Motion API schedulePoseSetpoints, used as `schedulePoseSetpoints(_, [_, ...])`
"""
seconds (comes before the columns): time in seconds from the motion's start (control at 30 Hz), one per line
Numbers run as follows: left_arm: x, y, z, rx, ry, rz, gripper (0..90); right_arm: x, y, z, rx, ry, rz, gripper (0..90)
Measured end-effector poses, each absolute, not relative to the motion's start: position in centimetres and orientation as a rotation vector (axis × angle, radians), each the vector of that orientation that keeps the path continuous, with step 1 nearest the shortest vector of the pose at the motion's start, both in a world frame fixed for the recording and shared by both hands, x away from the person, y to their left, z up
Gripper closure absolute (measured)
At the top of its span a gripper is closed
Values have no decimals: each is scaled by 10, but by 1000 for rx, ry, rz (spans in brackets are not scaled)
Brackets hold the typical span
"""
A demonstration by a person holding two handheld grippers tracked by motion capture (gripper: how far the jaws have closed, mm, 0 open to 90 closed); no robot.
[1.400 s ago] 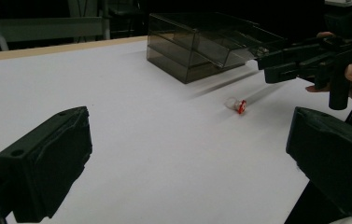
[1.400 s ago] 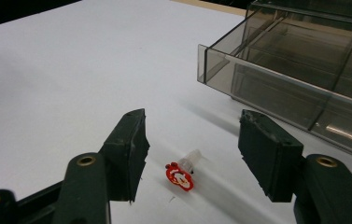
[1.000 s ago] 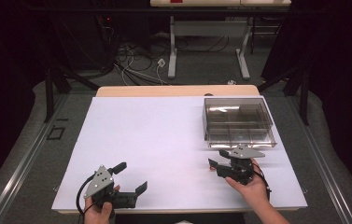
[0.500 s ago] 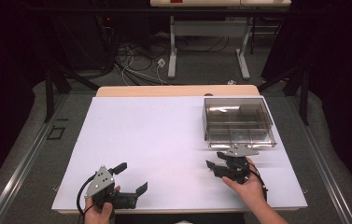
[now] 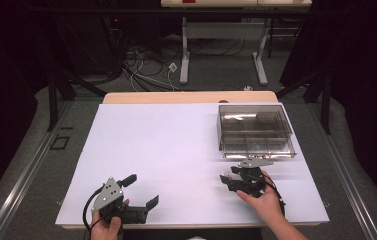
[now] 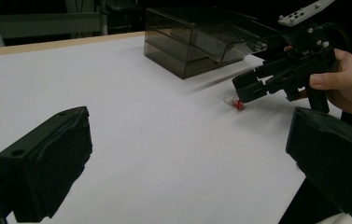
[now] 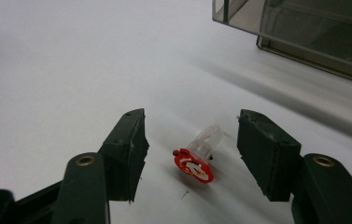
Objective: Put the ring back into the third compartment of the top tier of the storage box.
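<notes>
A small clear tube with a red cap (image 7: 196, 156) lies on its side on the white table sheet (image 5: 176, 150). My right gripper (image 7: 190, 125) is open, with one jaw on each side of the tube and neither touching it. From the left gripper view the tube (image 6: 237, 103) shows just below the right gripper (image 6: 253, 88), held low over the sheet by a hand. In the high view the right gripper (image 5: 227, 176) points left, in front of a smoked clear compartment box (image 5: 256, 131). My left gripper (image 5: 143, 192) rests open near the front left edge, holding nothing.
The compartment box (image 6: 197, 39) stands at the right rear of the sheet, its near wall (image 7: 304, 42) just beyond the tube. The table's wooden back edge (image 5: 186, 97) shows behind the sheet. Past it, cables and table legs are on the floor.
The right gripper and its hand have shifted slightly left and lower over the sheet. The left gripper has not moved.
</notes>
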State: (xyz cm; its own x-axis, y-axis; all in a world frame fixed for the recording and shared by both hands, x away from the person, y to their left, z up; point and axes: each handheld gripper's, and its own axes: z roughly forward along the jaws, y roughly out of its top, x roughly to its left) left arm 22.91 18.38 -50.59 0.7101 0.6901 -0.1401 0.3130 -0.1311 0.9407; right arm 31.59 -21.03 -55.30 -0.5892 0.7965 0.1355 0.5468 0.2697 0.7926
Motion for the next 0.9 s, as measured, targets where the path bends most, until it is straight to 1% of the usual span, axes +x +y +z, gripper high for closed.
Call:
schedulePoseSetpoints(0.27, [229,184,-506,1727,805,392,5,317,-210,-557,1269,2280,1213,434])
schedulePoseSetpoints(0.5, [230,184,-506,1729,806,388,5,318,-209,-558,1278,2300,1194,474])
schedulePoseSetpoints(0.9, [230,183,-507,1739,812,391,5,318,-209,-560,1291,2325,1191,503])
